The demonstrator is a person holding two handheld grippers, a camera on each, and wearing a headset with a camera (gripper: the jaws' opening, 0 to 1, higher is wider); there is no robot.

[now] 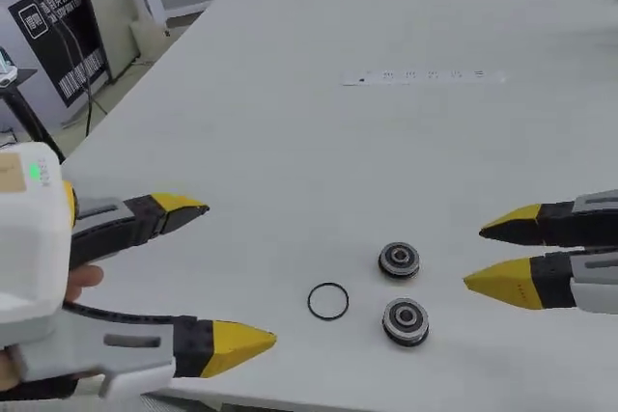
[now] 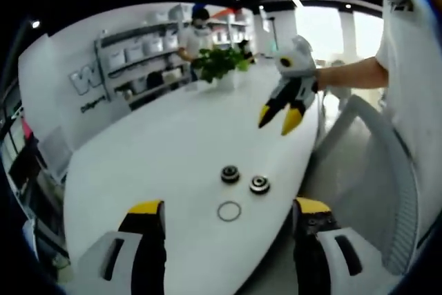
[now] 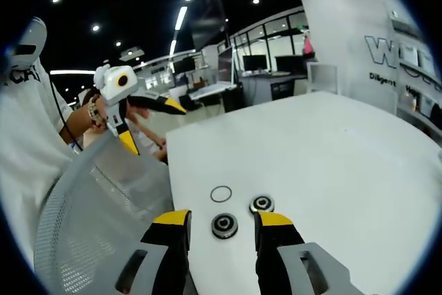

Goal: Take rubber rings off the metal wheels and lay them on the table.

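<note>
Two small metal wheels with dark rims lie near the table's front edge, one point(image 1: 399, 260) just behind the other point(image 1: 406, 320). A loose black rubber ring point(image 1: 328, 300) lies flat on the table to their left. My left gripper point(image 1: 232, 274) is open wide, left of the ring and apart from it. My right gripper point(image 1: 475, 256) is open, right of the wheels, holding nothing. In the left gripper view the ring point(image 2: 228, 211) and wheels point(image 2: 230, 175) point(image 2: 260, 184) lie ahead. In the right gripper view the nearer wheel point(image 3: 225, 225) sits between the jaws' tips, with the ring point(image 3: 220, 194) beyond.
The white table point(image 1: 386, 142) stretches far back, with a pale label strip point(image 1: 425, 76) on it. A grey mesh chair point(image 3: 90, 205) stands at the table's near edge. A plant point(image 2: 219, 63) and a person at shelves point(image 2: 197, 32) are at the far end.
</note>
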